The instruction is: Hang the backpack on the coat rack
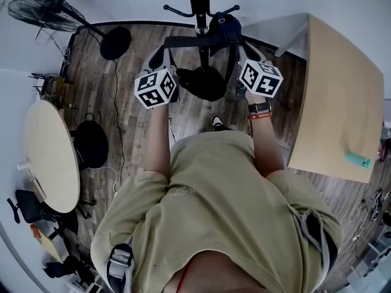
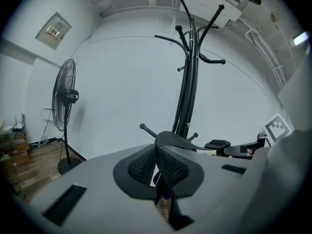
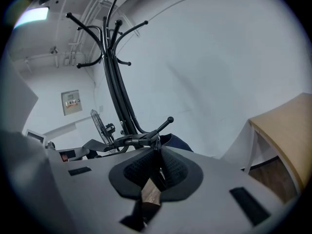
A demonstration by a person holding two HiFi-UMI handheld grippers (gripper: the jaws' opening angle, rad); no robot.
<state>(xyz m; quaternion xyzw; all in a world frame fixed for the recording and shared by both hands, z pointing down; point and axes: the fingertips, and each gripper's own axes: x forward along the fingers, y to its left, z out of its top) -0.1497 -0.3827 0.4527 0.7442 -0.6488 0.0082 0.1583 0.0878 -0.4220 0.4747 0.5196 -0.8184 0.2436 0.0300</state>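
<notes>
Coat rack (image 1: 198, 5) upright ahead. Backpack (image 1: 227, 26) held up beside its pole, strap (image 1: 186, 41) stretched across it. Left claw (image 2: 157, 155) and right claw (image 3: 157, 155) each clamped on strap. Judged: raised, hooking and release remain.

Coat rack (image 1: 199, 17) pole stands dead centre betw. our left gripper (image 1: 162, 49) and right gripper (image 1: 242, 47), w/ the backpack strap (image 1: 189, 41) stretched across at the pole, so we've no straight way through there. Left of the rack base the floor (image 1: 131, 96) is open as far as the fan (image 1: 46, 10) stand; on the right the desk (image 1: 342, 96) edge sits near, leaving us a narrower gap.
</notes>
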